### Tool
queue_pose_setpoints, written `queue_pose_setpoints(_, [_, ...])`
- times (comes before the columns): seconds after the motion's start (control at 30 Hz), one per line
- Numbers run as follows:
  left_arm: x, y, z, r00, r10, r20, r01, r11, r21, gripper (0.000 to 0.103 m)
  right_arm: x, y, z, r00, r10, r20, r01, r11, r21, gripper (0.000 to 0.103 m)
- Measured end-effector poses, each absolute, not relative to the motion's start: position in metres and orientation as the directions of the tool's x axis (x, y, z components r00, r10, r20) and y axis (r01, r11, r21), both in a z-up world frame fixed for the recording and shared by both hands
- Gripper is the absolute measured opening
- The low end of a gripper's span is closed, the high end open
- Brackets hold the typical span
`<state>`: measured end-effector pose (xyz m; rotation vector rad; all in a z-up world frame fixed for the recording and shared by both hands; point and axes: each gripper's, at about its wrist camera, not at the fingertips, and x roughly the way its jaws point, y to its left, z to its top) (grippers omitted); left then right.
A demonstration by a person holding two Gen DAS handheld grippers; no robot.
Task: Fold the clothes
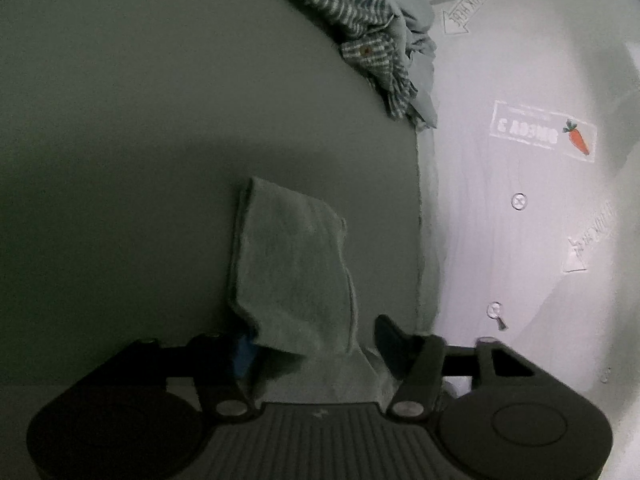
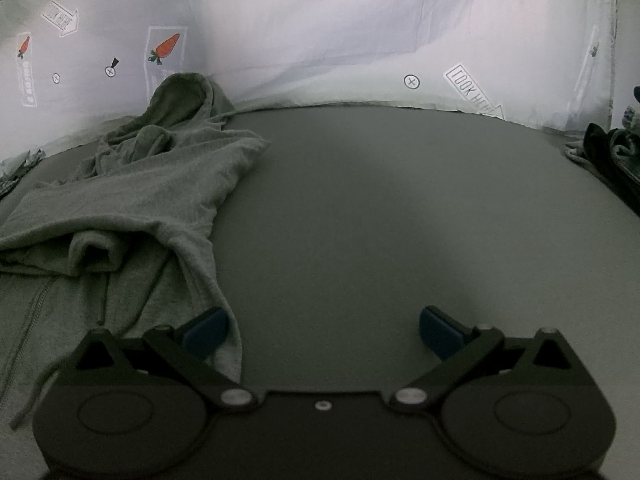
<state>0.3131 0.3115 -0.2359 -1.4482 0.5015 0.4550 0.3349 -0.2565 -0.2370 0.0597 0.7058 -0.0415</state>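
A fold of the grey-green hoodie [image 1: 292,264] is draped between the spread fingers of the left gripper [image 1: 316,340], though whether it is gripped cannot be told. The right gripper [image 2: 324,330] is held released, its left pad [image 2: 206,330] touching the hoodie hem. The garment is spread on the grey surface [image 2: 380,220] toward 10 o'clock; striped clothes [image 1: 360,28] are piled at 1 o'clock in the left view.
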Motion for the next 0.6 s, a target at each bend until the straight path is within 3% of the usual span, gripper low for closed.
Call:
queue_pose_setpoints(0.03, [0.318,0.313,-0.233,0.792,-0.005,-0.611,-0.606,0.119,-0.786,0.009,0.335,-0.256,-0.237,0.761,-0.018,-0.648,0.058,0.997,0.041,0.103])
queue_pose_setpoints(0.07, [0.322,0.314,-0.23,0.766,-0.001,-0.643,-0.634,0.164,-0.756,0.005,0.335,-0.256,-0.237,0.762,-0.018,-0.648,0.058,0.997,0.04,0.103])
queue_pose_setpoints(0.27, [0.344,0.284,-0.173,0.839,-0.012,-0.543,-0.463,0.507,-0.727,0.004,0.334,-0.256,-0.237,0.766,-0.019,-0.643,0.059,0.997,0.041,0.103])
queue_pose_setpoints(0.47, [0.365,0.199,-0.123,0.862,-0.23,-0.452,-0.111,0.784,-0.611,0.004,0.334,-0.256,-0.237,0.767,-0.016,-0.641,0.059,0.997,0.046,0.103])
queue_pose_setpoints(0.6, [0.379,0.146,-0.139,0.751,-0.358,-0.555,0.002,0.841,-0.541,0.009,0.334,-0.257,-0.237,0.768,-0.014,-0.64,0.059,0.997,0.049,0.103])
